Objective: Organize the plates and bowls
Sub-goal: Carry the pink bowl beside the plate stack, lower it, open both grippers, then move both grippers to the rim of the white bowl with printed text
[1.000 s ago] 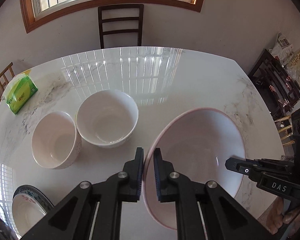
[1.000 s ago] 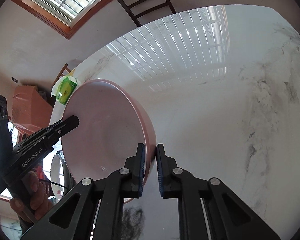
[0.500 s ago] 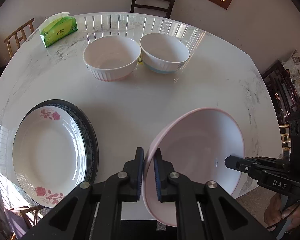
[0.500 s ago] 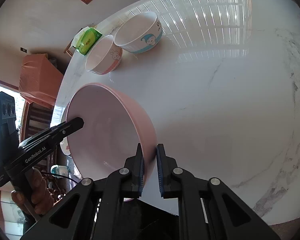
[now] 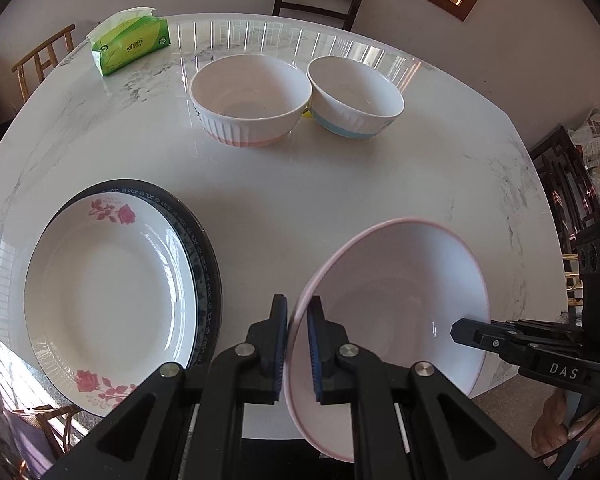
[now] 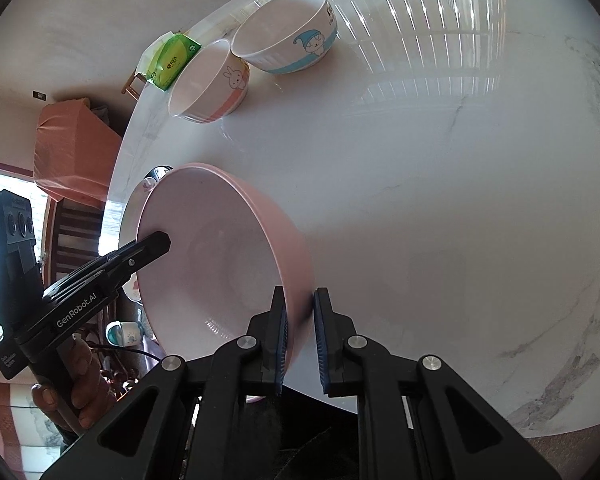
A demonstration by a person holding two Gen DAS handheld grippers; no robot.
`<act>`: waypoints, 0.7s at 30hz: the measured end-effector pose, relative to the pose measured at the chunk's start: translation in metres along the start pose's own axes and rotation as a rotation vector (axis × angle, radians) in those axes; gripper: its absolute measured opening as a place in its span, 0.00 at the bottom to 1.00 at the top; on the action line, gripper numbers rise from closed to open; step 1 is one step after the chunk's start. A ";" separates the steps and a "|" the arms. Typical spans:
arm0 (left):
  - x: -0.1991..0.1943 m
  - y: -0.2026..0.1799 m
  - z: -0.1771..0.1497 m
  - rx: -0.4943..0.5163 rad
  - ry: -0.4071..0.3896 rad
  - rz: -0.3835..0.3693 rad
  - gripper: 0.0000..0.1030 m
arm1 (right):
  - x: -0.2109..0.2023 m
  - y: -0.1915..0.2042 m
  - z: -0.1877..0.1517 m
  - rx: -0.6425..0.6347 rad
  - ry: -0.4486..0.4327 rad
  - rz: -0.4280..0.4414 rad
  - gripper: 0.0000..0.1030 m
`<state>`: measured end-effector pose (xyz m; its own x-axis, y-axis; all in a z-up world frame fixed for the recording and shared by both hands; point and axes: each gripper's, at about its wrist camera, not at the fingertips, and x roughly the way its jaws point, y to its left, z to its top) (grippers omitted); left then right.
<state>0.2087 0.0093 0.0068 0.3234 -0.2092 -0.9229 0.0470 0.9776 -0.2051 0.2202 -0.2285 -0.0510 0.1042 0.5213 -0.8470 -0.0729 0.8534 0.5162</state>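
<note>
while both claws pinch the pink bowl (image 5: 396,280) by opposite rims, it hangs tilted over the near edge of the marble table (image 5: 300,184). left gripper (image 5: 297,344) nearly closed, pads clamping the rim. right gripper (image 6: 300,336) likewise clamped on the rim. rose plate (image 5: 108,292) lies left, stacked on a dark-rimmed plate (image 5: 204,248); two bowls far side.

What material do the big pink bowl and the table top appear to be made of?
Pink bowl: probably glazed ceramic, maybe melamine; smooth satin surface with a small highlight, thin even rim.
Table top: looks like polished marble or an imitation; white with grey veins, and it mirrors the window bars sharply.
</note>
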 end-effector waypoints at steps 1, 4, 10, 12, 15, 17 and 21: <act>0.001 0.001 0.001 -0.001 0.000 0.002 0.10 | 0.000 0.000 0.001 -0.002 -0.002 -0.002 0.14; 0.005 0.001 0.002 0.009 -0.007 0.016 0.10 | 0.002 0.001 0.004 -0.005 -0.011 -0.002 0.14; 0.007 0.005 0.001 0.028 -0.039 0.012 0.18 | 0.003 0.005 0.004 -0.034 -0.030 0.014 0.17; 0.006 0.007 0.000 0.030 -0.052 -0.004 0.20 | 0.001 0.007 0.004 -0.065 -0.055 0.018 0.19; 0.000 0.010 -0.003 0.032 -0.092 0.010 0.26 | -0.012 0.013 0.004 -0.127 -0.126 0.006 0.19; -0.006 0.013 -0.004 0.032 -0.111 0.002 0.30 | -0.024 0.018 0.004 -0.170 -0.179 0.007 0.22; -0.018 0.023 -0.001 0.015 -0.145 -0.017 0.34 | -0.041 0.028 0.008 -0.206 -0.226 0.047 0.26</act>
<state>0.2031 0.0356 0.0187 0.4551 -0.2212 -0.8625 0.0674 0.9744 -0.2143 0.2216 -0.2262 -0.0004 0.3119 0.5685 -0.7613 -0.2801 0.8207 0.4981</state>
